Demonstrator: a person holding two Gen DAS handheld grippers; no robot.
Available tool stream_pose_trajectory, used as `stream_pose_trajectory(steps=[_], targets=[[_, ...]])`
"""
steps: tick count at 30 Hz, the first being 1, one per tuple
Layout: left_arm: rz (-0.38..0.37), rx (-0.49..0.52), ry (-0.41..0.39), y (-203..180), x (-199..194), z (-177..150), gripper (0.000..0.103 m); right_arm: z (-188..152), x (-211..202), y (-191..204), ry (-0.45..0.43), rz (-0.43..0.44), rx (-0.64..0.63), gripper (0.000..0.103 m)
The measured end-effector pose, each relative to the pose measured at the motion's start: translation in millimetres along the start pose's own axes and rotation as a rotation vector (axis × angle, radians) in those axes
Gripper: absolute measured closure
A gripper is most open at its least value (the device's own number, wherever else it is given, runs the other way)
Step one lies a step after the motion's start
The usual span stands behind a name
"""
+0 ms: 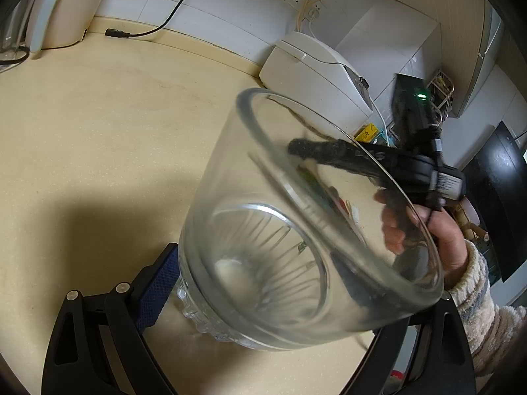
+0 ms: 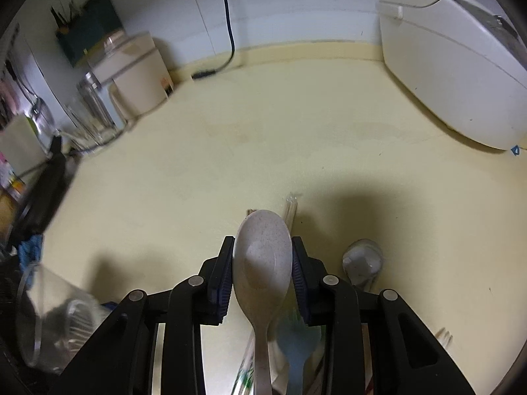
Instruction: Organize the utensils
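1. The left gripper [image 1: 263, 291] is clamping a clear glass jar [image 1: 296, 230] near its ribbed base, its blue pads [image 1: 158, 289] pressing on the glass, and is holding it tilted above the countertop [image 1: 98, 131] with the mouth facing the right gripper [image 1: 298, 148].

2. The right gripper [image 2: 262, 279] is gripping a speckled spoon [image 2: 262, 263] across the widest part of its bowl, both pads touching the rim; the handle is running back beneath the gripper.

3. Other utensils are lying on the counter under and beside that spoon: a blue fork [image 2: 294, 362], a second spoon [image 2: 362, 260] to its right, and what are probably wrapped chopsticks [image 2: 291, 210] (too blurred to be sure).

4. The step in hand seems to be lifting the spoon and carrying it to the jar.

5. Likely troubles:
   - The spoon bowl is rounded and smooth, so it may be squeezing out of the pads or pivoting once lifted.
   - The dangling handle may be dragging the fork or chopsticks along.
   - The jar is being held low on slick glass while tilted, so a knock from the spoon on its rim could be twisting it loose.
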State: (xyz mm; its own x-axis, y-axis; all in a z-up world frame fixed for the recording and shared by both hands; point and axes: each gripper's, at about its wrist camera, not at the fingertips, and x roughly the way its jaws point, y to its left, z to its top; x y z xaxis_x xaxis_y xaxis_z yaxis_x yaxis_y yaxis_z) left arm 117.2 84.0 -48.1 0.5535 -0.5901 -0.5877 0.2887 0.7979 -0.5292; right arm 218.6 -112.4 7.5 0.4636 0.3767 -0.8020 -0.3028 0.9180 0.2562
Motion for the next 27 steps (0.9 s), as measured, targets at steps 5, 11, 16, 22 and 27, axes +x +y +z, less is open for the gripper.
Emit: stream_pose_trajectory(steps=[5, 11, 16, 22, 27], targets=[[0.000, 0.000, 0.000, 0.1, 0.0, 0.1, 0.010, -6.5, -34.3, -3.5, -0.090, 0.038, 0.042, 0.070], [0.000, 0.000, 0.000, 0.2, 0.1, 0.0, 0.009, -20.1, -74.1, -2.0, -0.217, 0.064, 0.084, 0.075], [-0.001, 0.000, 0.000, 0.3, -0.1, 0.4, 0.010, -33.3, -89.5, -2.8, -0.261, 0.087, 0.110, 0.077], [-0.001, -0.001, 0.000, 0.4, -0.1, 0.5, 0.009, -44.5, -87.5, -8.0, -0.257, 0.096, 0.124, 0.077], [-0.001, -0.001, 0.000, 0.6, 0.0, 0.3, 0.009, -49.2, -79.5, -13.0, -0.222, 0.090, 0.125, 0.077]])
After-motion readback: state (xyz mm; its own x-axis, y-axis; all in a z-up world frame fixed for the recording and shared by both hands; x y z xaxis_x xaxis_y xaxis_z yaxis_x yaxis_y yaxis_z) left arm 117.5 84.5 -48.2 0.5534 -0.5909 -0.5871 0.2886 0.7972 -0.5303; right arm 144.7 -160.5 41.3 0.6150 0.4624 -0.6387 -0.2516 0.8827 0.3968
